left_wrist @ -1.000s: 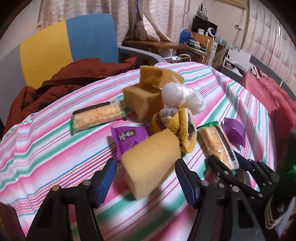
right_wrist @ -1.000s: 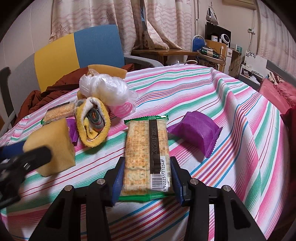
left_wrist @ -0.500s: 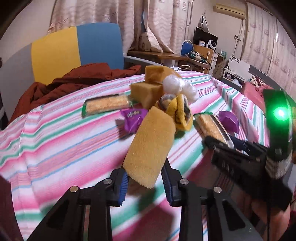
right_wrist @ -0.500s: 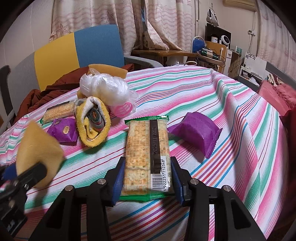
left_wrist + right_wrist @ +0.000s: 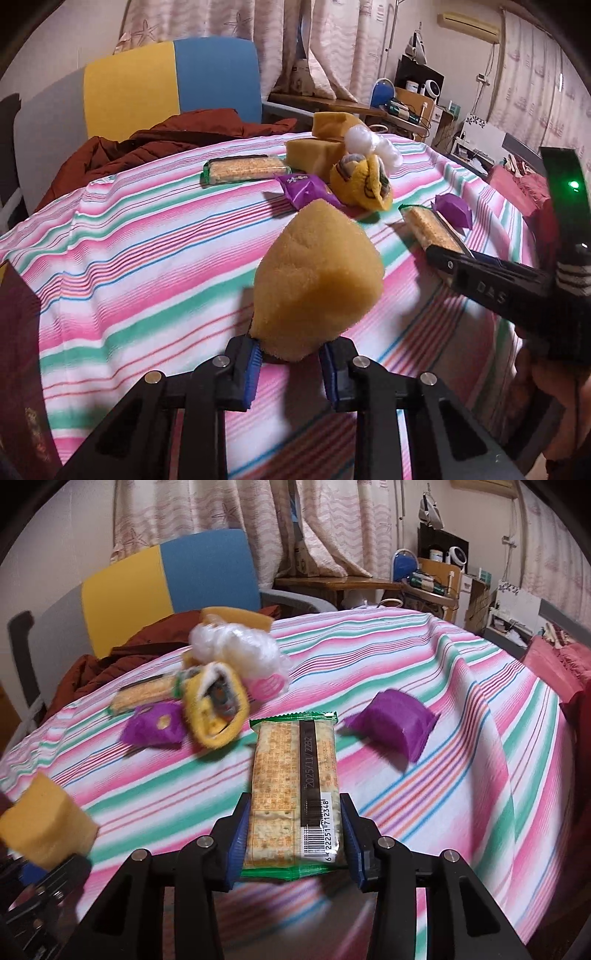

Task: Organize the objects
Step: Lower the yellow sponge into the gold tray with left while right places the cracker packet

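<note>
My left gripper (image 5: 290, 363) is shut on a yellow sponge (image 5: 317, 280) and holds it lifted above the striped tablecloth (image 5: 147, 258). The sponge also shows at the left edge of the right wrist view (image 5: 44, 827). My right gripper (image 5: 293, 834) is shut on a green-edged cracker pack (image 5: 295, 775) and holds it off the cloth. On the table lie a second cracker pack (image 5: 243, 170), two purple snack packets (image 5: 391, 725) (image 5: 155, 727), a rolled yellow cloth (image 5: 216, 709), a white plastic bag (image 5: 236, 650) and two more sponges (image 5: 314, 153).
A yellow and blue chair (image 5: 166, 85) with a dark red jacket (image 5: 155, 147) stands behind the table. A cluttered wooden desk (image 5: 369, 583) and shelves lie at the back right. Red bedding (image 5: 554, 664) is at the right.
My left gripper closed on the sponge and lifted it up and back from the pile. My right gripper has raised the cracker pack off the cloth.
</note>
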Demonstrator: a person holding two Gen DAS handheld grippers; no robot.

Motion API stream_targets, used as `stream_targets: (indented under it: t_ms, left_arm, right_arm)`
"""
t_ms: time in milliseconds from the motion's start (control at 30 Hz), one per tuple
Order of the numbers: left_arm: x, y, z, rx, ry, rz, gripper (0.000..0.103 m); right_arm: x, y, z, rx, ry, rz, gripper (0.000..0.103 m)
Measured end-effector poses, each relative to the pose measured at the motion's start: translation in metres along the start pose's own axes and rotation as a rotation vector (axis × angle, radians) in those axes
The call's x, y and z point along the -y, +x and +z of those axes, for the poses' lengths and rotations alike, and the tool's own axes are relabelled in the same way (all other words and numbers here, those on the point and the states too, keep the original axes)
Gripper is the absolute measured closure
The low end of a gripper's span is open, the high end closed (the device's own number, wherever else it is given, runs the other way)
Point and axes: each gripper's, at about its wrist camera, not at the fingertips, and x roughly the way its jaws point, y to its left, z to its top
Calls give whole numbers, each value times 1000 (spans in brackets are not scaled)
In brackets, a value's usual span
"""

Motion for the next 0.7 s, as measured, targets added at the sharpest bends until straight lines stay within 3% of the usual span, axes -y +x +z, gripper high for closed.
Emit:
stream_targets:
  t_ms: [267, 533, 700]
  left_arm:
    - [-6, -34, -25, -7, -34, -20, 76]
    - [-22, -86, -43, 35, -112, -60, 76]
    - [-43, -121, -53, 67, -171, -44, 76]
  right_arm:
    - [-20, -39, -24, -18, 8, 103, 58]
    - [-55, -67, -32, -31, -23, 188, 58]
    - [-87, -84, -38, -39, -49, 270, 58]
